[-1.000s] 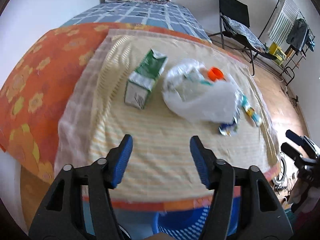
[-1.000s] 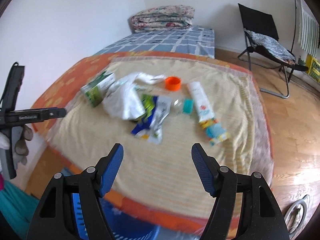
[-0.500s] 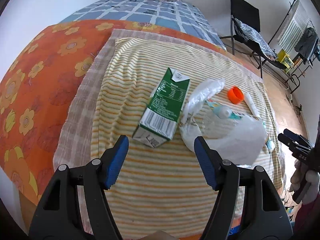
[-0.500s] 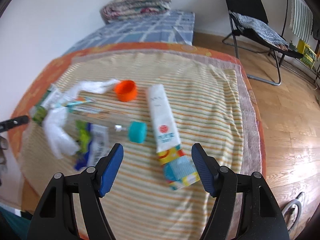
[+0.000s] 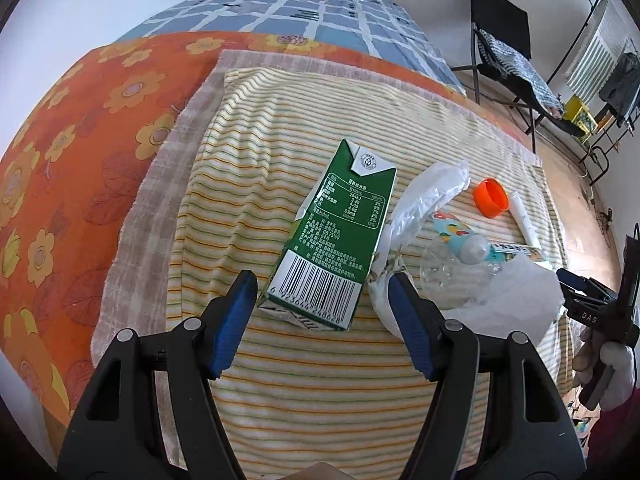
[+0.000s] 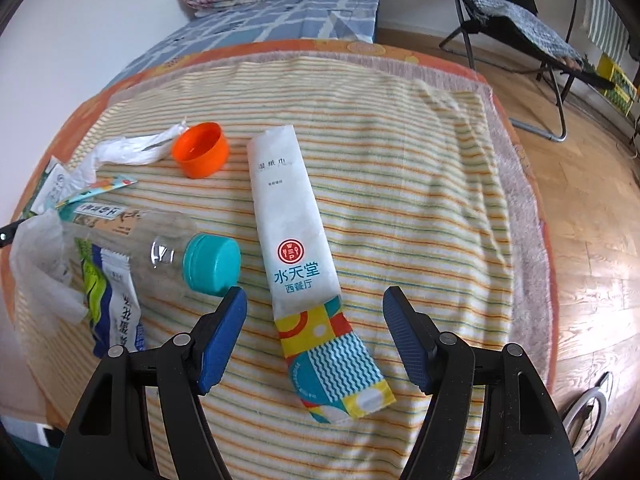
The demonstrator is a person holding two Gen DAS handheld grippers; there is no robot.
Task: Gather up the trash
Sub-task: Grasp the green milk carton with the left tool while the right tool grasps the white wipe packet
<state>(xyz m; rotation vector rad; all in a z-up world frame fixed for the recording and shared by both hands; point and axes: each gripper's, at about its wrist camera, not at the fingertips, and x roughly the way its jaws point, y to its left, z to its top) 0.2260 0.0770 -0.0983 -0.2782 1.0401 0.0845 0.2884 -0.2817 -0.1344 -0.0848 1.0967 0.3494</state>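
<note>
Left wrist view: the left gripper (image 5: pixel 320 292) hangs with jaws spread over the near end of a green carton (image 5: pixel 340 240) lying flat on a striped towel (image 5: pixel 280 380); the pads stand either side of the carton's barcode end, and contact cannot be confirmed. A white plastic bag (image 5: pixel 424 196) lies against the carton's right side and partly covers a clear bottle (image 5: pixel 452 276). An orange cap (image 5: pixel 491 197) sits beyond.

At the right edge a gloved hand (image 5: pixel 608 364) is cut off by the frame.

Right wrist view: the right gripper (image 6: pixel 316 312) is spread, empty, above a long white packet (image 6: pixel 296 240) with a patterned end. The bottle's teal lid (image 6: pixel 212 264) lies just left. Wrappers (image 6: pixel 116 308) at left overlap; their print is hard to read.
</note>
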